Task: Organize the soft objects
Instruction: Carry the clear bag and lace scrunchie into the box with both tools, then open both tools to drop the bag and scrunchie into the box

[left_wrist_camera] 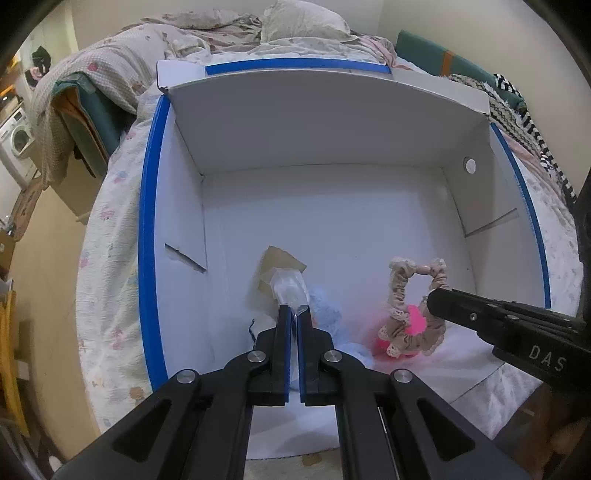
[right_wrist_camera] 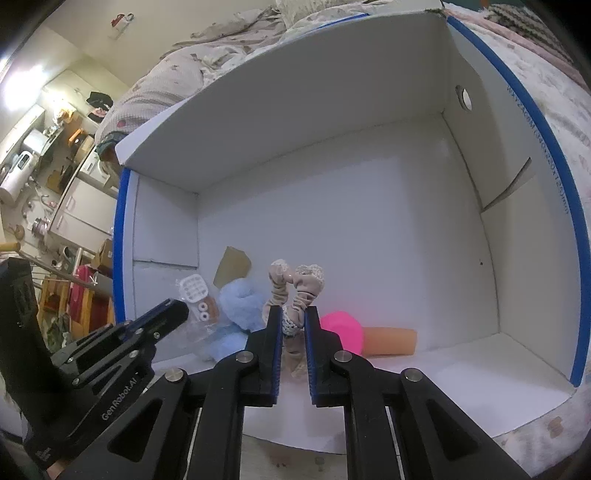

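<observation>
Inside the white box (right_wrist_camera: 369, 221), right claw (right_wrist_camera: 294, 325) pinches the beige scrunchie (right_wrist_camera: 295, 291), light, limp, best held by its gathered band; left claw (left_wrist_camera: 294, 317) grips a crinkly clear packet (left_wrist_camera: 290, 290).

A bed (left_wrist_camera: 107, 280) covered by a pale flower-print sheet carries an open white cardboard box (left_wrist_camera: 332, 122) with blue-edged walls. Behind the box, a rumpled quilt (left_wrist_camera: 122, 55) and a pillow (left_wrist_camera: 306, 18) lie on the bed, with a striped black-and-white cloth (left_wrist_camera: 532, 122) just beside the box.
</observation>
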A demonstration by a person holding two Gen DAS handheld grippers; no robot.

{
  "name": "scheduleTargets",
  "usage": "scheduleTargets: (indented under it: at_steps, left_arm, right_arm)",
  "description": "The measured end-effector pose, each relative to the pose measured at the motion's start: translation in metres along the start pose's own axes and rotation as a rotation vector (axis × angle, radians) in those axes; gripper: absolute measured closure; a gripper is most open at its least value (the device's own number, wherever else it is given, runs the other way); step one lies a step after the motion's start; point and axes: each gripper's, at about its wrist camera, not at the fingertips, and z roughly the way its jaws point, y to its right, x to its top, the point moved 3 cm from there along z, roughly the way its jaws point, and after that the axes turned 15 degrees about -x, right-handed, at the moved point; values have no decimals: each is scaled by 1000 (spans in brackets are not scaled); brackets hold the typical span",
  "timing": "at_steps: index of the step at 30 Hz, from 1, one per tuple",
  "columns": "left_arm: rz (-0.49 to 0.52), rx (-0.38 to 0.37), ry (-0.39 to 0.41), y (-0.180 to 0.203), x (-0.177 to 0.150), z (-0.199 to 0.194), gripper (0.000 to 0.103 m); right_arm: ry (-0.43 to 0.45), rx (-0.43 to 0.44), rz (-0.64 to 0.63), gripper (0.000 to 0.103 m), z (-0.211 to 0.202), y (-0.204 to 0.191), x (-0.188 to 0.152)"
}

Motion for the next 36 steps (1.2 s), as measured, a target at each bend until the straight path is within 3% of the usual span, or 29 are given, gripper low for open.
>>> scheduleTargets:
  at_steps: [6, 8, 11, 13, 14, 15, 16, 19, 26, 36]
  left_arm:
    - [8, -2, 5, 4, 0, -2, 97]
    - [15, 1, 7, 6, 0, -3, 93]
    - [29, 6, 14, 8, 1, -4, 78]
    - [28, 2, 25, 9, 1, -7, 53]
    - [24, -1, 35, 8, 2, -9, 46]
    - [19, -1, 44, 7, 2, -11, 37]
    - [13, 2, 53, 7, 3, -13, 37]
    - [9, -11, 78, 7, 4, -19, 37]
    - [43, 65, 55, 7, 3, -18, 37]
    - [-26, 62, 75, -2, 3, -28, 37]
  right_arm:
    - [-7, -5, 10, 90, 2, -1, 1]
    - [-7, -14, 14, 89, 2, 0, 2]
    - [-12, -19, 25, 87, 3, 1, 2]
    - [-11, -25, 38, 72, 3, 4, 3]
    - [-9, -28, 50, 65, 2, 5, 3]
    - [-5, -28, 64, 42, 2, 7, 4]
    - [1, -31, 85, 28, 1, 10, 5]
    - [17, -43, 115, 28, -2, 16, 6]
    - [6, -43, 137, 28, -1, 20, 5]
    - [16, -44, 134, 28, -5, 22, 4]
